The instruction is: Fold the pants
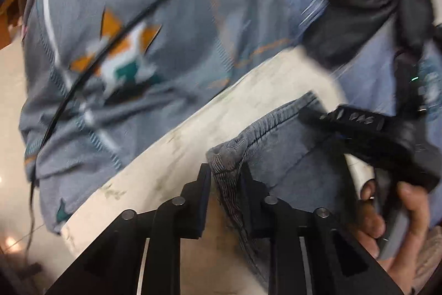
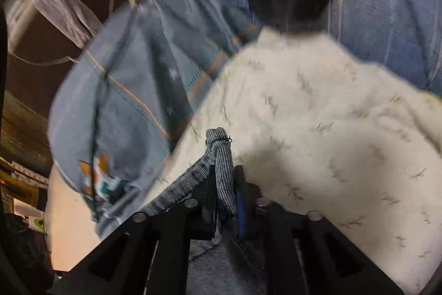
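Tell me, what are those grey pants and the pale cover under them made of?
Pants: seemingly soft grey ribbed knit, judging by fine ridges and a gathered hem. Pale cover: probably matte woven cotton printed with small sprigs; blur leaves that uncertain.

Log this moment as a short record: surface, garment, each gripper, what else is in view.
surface: white sheet with a faint leaf print
garment: grey-blue pants, bunched at the gripped edges
left gripper: fingers shut on a gathered pants edge
right gripper: fingers shut on a twisted fold of the pants
other: patterned blue-grey cloth lying past the sheet; a hand holding the right gripper's handle
sharpness: background blurred
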`<action>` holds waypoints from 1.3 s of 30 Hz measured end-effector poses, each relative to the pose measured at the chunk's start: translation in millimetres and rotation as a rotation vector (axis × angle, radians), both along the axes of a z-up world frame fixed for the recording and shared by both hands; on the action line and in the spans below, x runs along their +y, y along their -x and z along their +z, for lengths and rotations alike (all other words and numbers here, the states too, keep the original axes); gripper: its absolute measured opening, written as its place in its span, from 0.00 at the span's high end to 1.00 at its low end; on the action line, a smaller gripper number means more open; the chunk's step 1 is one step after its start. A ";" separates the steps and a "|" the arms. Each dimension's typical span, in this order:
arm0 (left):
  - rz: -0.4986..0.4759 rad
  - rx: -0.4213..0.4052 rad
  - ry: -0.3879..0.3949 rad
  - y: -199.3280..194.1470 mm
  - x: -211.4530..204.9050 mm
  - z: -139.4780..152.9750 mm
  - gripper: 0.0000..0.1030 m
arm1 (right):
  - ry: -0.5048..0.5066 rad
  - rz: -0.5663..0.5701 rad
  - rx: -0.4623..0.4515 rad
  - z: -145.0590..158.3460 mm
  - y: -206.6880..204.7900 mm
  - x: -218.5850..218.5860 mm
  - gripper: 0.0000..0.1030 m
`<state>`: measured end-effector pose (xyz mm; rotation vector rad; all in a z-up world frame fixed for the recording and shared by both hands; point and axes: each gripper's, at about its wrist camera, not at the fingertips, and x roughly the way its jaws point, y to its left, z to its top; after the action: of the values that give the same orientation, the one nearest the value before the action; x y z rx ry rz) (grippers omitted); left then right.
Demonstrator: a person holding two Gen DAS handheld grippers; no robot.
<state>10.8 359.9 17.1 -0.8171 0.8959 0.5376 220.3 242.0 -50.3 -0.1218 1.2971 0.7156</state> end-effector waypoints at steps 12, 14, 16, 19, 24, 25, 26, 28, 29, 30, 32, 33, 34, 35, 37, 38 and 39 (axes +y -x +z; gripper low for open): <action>-0.014 -0.075 -0.397 17.2 -62.2 53.7 0.54 | -0.244 -0.317 -0.227 114.5 117.4 -165.0 0.26; -0.081 -0.092 -0.504 17.1 -90.3 62.8 0.49 | -0.274 -0.360 -0.239 118.1 149.8 -205.6 0.26; -0.159 -0.104 -0.594 17.8 -122.4 68.2 0.42 | -0.271 -0.397 -0.251 120.7 171.8 -239.8 0.26; -0.261 -0.128 -0.680 28.8 -164.2 68.0 0.38 | -0.245 -0.509 -0.266 115.4 213.0 -307.1 0.26; -0.504 -0.272 -0.608 58.8 -238.9 63.6 0.38 | -0.237 -0.683 -0.295 111.9 241.3 -404.7 0.24; -0.553 -0.296 -0.591 63.1 -250.9 62.8 0.38 | -0.228 -0.727 -0.304 112.9 243.9 -421.8 0.24; -0.611 -0.317 -0.574 67.3 -267.6 62.7 0.38 | -0.241 -0.771 -0.312 115.1 246.6 -441.1 0.24; -0.712 -0.349 -0.569 75.8 -298.6 64.8 0.38 | -0.284 -0.843 -0.324 118.8 250.4 -477.1 0.24; -0.763 -0.367 -0.570 79.5 -314.4 66.2 0.38 | -0.298 -0.890 -0.329 123.0 253.0 -499.2 0.24; -0.817 -0.383 -0.566 83.1 -332.6 67.5 0.37 | -0.313 -0.913 -0.330 125.9 254.8 -515.7 0.24; -0.933 -0.404 -0.535 86.7 -371.3 68.0 0.37 | -0.337 -0.954 -0.341 130.9 258.2 -541.4 0.24; -0.981 -0.410 -0.525 86.3 -386.6 67.7 0.37 | -0.343 -0.971 -0.347 131.9 262.3 -552.8 0.24; -1.028 -0.415 -0.525 86.4 -402.2 67.7 0.37 | -0.347 -0.993 -0.352 132.4 265.5 -564.7 0.24; -1.102 -0.424 -0.538 89.4 -427.8 66.3 0.37 | -0.353 -1.022 -0.354 131.6 269.8 -577.1 0.24; -1.197 -0.441 -0.570 93.1 -459.2 63.9 0.37 | -0.369 -1.078 -0.336 126.4 275.3 -595.9 0.24; -1.261 -0.450 -0.583 96.3 -478.1 61.1 0.37 | -0.374 -1.096 -0.325 123.7 274.9 -599.3 0.24; -1.322 -0.455 -0.592 98.9 -495.4 57.6 0.37 | -0.385 -1.126 -0.305 120.1 276.7 -608.3 0.24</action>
<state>-88.1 -135.5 74.7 0.2766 0.6182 -0.5319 -56.4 -366.3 69.8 0.7390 0.7277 -0.0498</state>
